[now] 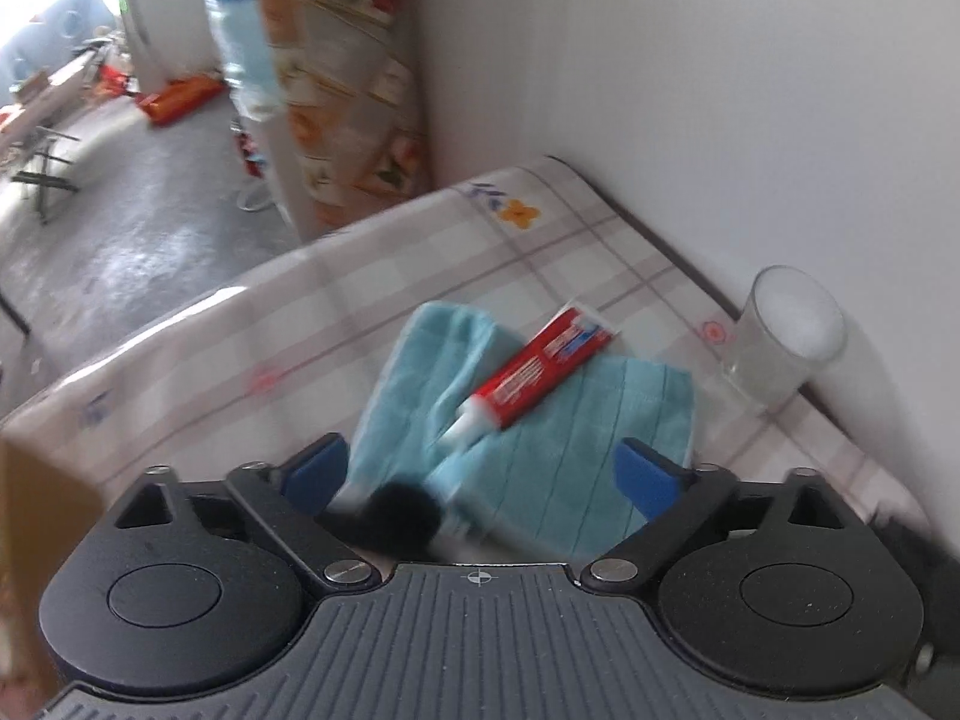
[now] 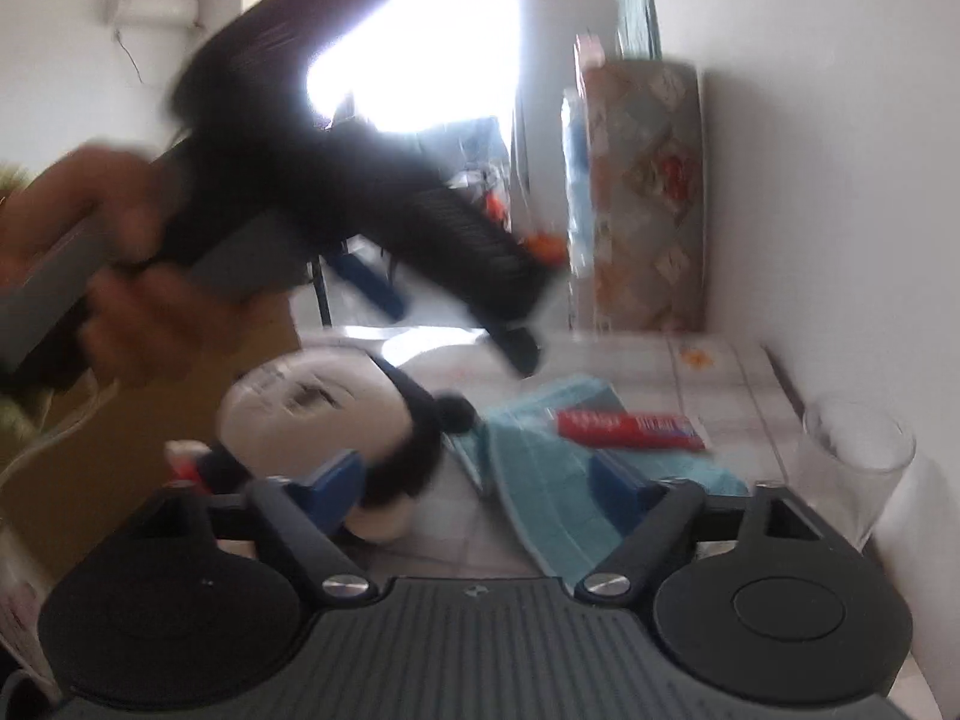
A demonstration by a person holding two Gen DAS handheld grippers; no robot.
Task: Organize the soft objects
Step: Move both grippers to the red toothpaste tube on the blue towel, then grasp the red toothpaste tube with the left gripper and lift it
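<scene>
My left gripper [image 2: 372, 276] up over far-left desk [image 1: 372, 276], jaws spread, nothing between. Plush [image 2: 336, 420] on near-left desk, black ear touching towel [image 1: 540, 420] edge. My right gripper [image 2: 480, 480] low at near edge, jaws spread, straddling plush and towel, gripping neither. Toothpaste [image 1: 534, 369] lying across towel mid-desk. Glass [image 1: 786, 336] far right, by wall, apart from towel.

- A light blue cloth [image 1: 528, 420] with thin darker stripes is seen.
- A red and white toothpaste tube [image 1: 531, 369] is shown.
- The tablecloth [image 1: 360, 300] is checked in pale grey, with orange flowers.
- The plush toy [image 2: 336, 414] is coloured black and white.
</scene>
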